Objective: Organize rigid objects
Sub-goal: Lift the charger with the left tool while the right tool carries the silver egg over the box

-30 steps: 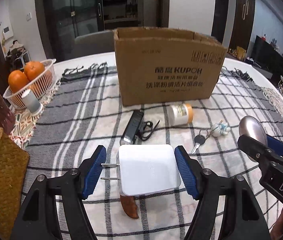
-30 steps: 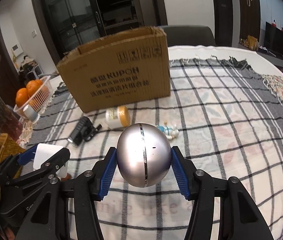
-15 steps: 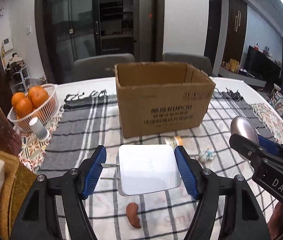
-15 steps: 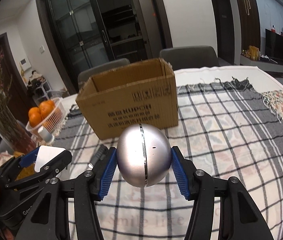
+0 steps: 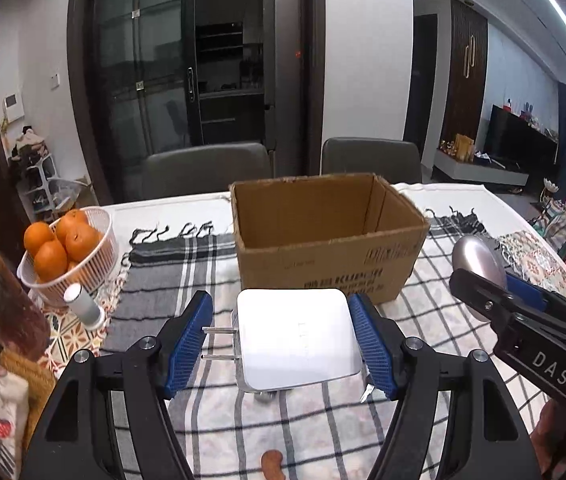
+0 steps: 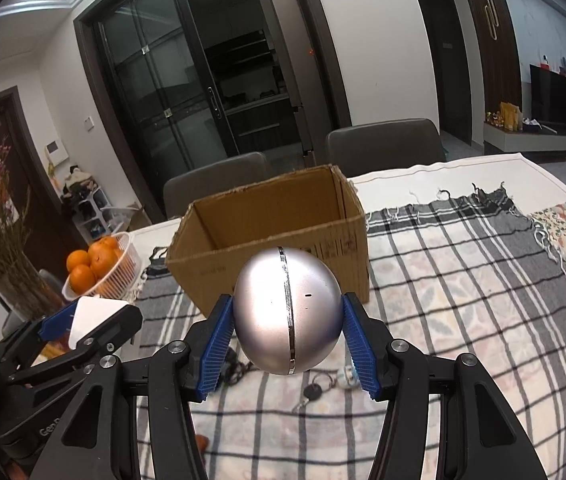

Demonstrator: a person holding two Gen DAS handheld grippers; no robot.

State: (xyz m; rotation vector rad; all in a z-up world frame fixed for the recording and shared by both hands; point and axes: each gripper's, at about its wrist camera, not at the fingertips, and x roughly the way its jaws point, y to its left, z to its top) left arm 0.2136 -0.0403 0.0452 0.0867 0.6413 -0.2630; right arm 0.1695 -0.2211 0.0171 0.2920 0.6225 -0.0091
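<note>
My left gripper [image 5: 281, 340] is shut on a white square charger [image 5: 299, 338] whose two metal prongs point left, held above the checked cloth. My right gripper [image 6: 289, 338] is shut on a silver metal ball [image 6: 287, 316] with a seam down its middle. The open cardboard box [image 5: 329, 240] stands straight ahead on the table, its inside looking empty; it also shows in the right wrist view [image 6: 273, 236]. The right gripper [image 5: 495, 280] with the ball appears at the right of the left wrist view. The left gripper [image 6: 79, 320] appears at the left of the right wrist view.
A white basket of oranges [image 5: 69, 254] and a small white cylinder [image 5: 83, 304] stand at the left. A key [image 6: 311, 394] and a small figurine lie on the cloth under the ball. A brown piece [image 5: 271, 460] lies near the front edge. Two chairs stand behind the table.
Both grippers have risen with their objects, so the box's open top now shows. The small items on the cloth have dropped below and behind the held objects.
</note>
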